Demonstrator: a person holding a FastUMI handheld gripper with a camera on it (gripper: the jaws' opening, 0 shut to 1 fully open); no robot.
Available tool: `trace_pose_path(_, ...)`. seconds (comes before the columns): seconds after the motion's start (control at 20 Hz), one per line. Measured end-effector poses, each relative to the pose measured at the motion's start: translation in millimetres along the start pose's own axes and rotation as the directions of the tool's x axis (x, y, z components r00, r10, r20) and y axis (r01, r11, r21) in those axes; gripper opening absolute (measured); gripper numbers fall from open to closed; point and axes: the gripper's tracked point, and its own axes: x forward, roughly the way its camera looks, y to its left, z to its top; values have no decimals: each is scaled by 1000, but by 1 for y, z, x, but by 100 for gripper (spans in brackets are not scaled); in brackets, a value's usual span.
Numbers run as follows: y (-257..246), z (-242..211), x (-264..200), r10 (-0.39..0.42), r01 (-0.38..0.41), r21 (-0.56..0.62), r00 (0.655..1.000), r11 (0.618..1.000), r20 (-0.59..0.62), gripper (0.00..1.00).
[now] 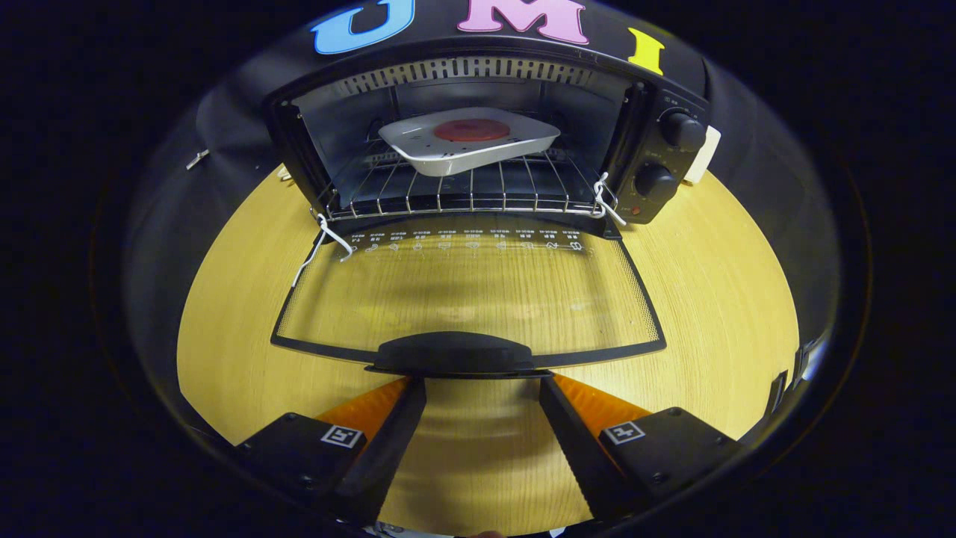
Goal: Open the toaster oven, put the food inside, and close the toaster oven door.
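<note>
Toaster oven (pixel 478 142) door (pixel 470 288) is flat down on the tabletop (pixel 717 299), tray (pixel 469 142) with food (pixel 472 130) on the rack. Gripper (pixel 482 388) is wide open, empty, near the door handle (pixel 453 353).

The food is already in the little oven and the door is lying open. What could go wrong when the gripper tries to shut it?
1. The gripper is open, its fingers on either side of the door handle but not pressing it. A weak hold might let the glass door slip and drop back.
2. The white tray sits crooked on the wire rack. A hard shut might jolt it.
3. A strong push could slide the toaster oven across the wooden table.
</note>
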Motion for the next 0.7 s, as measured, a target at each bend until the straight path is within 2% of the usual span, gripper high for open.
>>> trace_pose_path(0.4, 0, 8, -13, 40, -38, -55, 999, 998, 32, 100)
trace_pose_path(0.5, -1, 13, -21, 51, -44, -93, 996, 995, 72, 100)
trace_pose_path(0.7, -2, 37, -45, 104, -50, -243, 972, 969, 212, 100)
